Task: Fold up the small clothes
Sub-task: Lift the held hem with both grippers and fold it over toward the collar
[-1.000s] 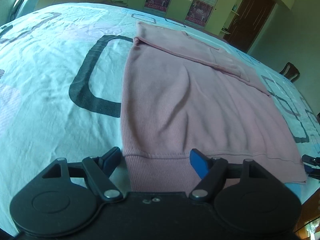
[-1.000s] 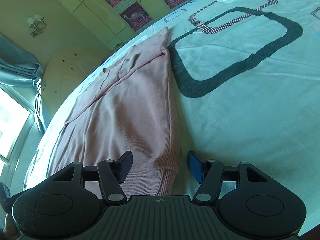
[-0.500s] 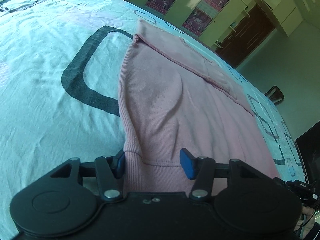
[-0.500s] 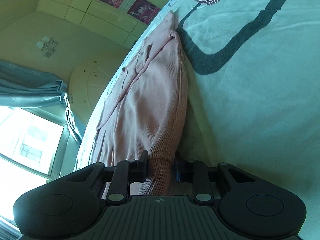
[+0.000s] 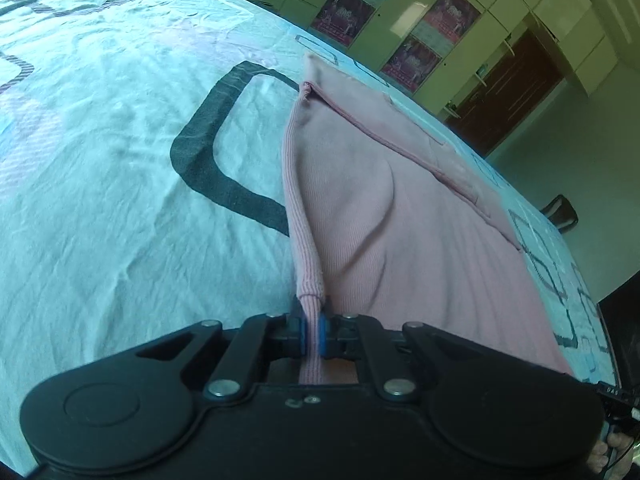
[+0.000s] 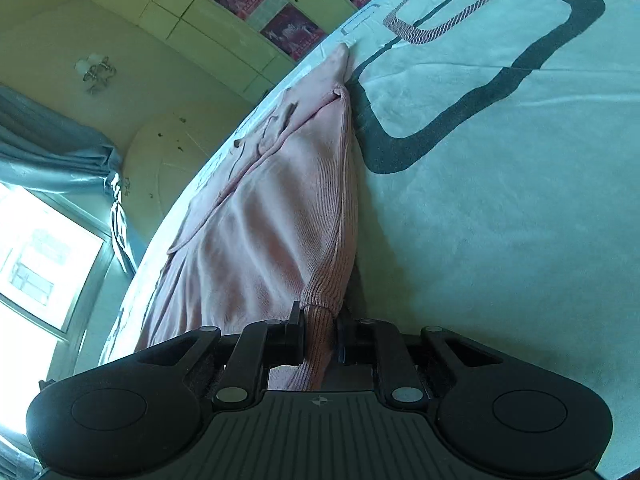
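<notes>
Pink ribbed sweater (image 5: 400, 216) lies spread on the patterned bedsheet (image 5: 120, 184), its near hem lifted at both corners. Left gripper (image 5: 311, 330) has its jaws pinched tight on the hem's left corner. Right gripper (image 6: 318, 340) clamps the ribbed right corner, though its far finger is mostly hidden by fabric, so the grip looks closed.

Left gripper (image 5: 311, 330): jaws pressed together, pinching pink sweater (image 5: 400, 216) hem between blue pads (image 5: 323, 334). Low, near bed, pointing along cloth.
Right gripper (image 6: 319, 338): jaws squeezed tight on ribbed hem corner of same sweater. Also low, tilted sideways.
Bit of hand (image 5: 618, 454) at bottom right of left view.
</notes>
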Demonstrator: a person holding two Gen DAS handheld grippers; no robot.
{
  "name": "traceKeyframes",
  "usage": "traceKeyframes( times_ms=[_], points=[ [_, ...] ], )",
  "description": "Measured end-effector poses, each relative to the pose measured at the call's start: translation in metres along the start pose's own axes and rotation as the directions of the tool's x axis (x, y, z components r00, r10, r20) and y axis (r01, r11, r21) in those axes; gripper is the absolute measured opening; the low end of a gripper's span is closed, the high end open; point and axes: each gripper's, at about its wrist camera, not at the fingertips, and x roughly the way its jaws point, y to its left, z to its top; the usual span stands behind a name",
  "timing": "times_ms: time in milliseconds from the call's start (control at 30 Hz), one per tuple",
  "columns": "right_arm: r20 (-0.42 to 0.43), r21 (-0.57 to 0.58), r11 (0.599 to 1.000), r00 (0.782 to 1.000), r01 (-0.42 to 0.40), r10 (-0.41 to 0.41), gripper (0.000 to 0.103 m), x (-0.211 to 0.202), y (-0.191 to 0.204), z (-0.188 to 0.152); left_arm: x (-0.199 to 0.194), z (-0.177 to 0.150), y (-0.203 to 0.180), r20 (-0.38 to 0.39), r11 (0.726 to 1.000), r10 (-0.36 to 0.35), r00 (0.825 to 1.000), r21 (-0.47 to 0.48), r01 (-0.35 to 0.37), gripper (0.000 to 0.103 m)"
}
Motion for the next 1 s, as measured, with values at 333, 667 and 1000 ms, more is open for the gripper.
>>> traceKeyframes(
  times_ms=[333,667,1000],
  points=[
    [0.138,-0.034,0.996,0.987,-0.082,0.086,0.013,-0.016,0.037,0.03,-0.025,0.024,-0.015,0.126,0.995,-0.076,0.989,-0.056,0.084,0.004],
    [0.22,-0.101,0.99,0.969,-0.094,0.114,0.009,0.027,0.083,0.126,0.015,0.124,-0.05,0.202,0.981,-0.184,0.962,-0.027,0.193,0.004],
    [0.233,-0.003,0.999,0.972,-0.036,0.036,0.009,0.138,0.067,0.254,0.147,0.247,-0.064,0.141,0.982,-0.184,0.973,-0.026,0.189,0.004]
  ],
)
